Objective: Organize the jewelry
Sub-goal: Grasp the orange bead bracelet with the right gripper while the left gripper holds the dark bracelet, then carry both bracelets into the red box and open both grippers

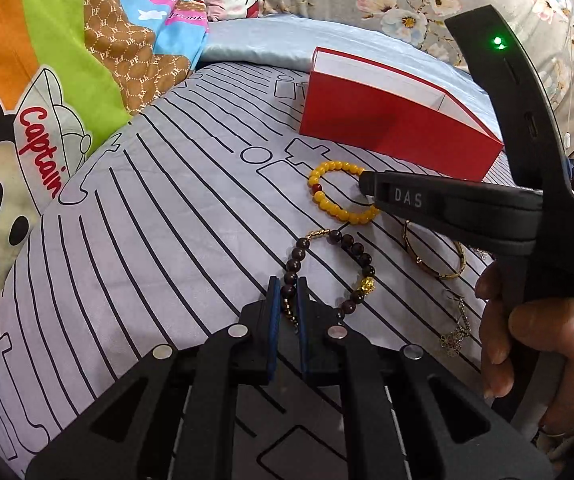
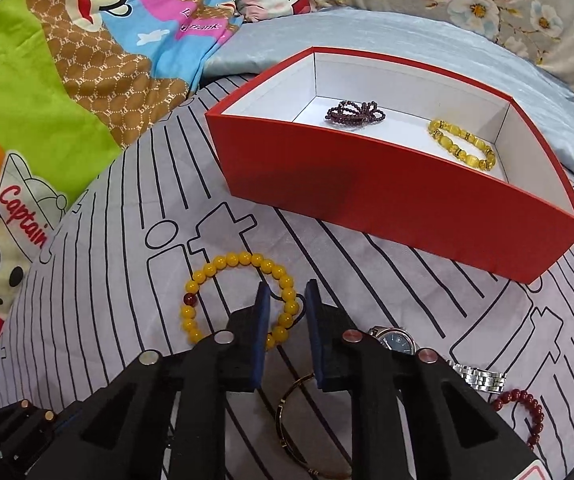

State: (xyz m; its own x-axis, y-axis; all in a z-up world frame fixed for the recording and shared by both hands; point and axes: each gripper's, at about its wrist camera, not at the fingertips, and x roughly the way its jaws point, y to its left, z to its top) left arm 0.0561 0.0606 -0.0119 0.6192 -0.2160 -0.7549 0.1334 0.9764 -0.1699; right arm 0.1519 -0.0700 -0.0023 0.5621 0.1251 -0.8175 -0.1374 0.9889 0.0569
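Beside the red box [image 2: 387,200], the right gripper [image 2: 287,300] straddled the yellow bracelet [image 2: 223,264], jaws still apart; it should close squarely on beads. The left gripper [image 1: 287,286] was clamped on the dark bracelet [image 1: 361,260].

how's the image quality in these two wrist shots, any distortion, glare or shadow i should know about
Left wrist view: strong fisheye bending of the striped sheet, dark vignette at the corners, a green indicator light glowing, focus sharp on the dark bead bracelet. Right wrist view: same barrel curve warps the red box, soft shadow on its front wall, even lighting, no harsh glare.
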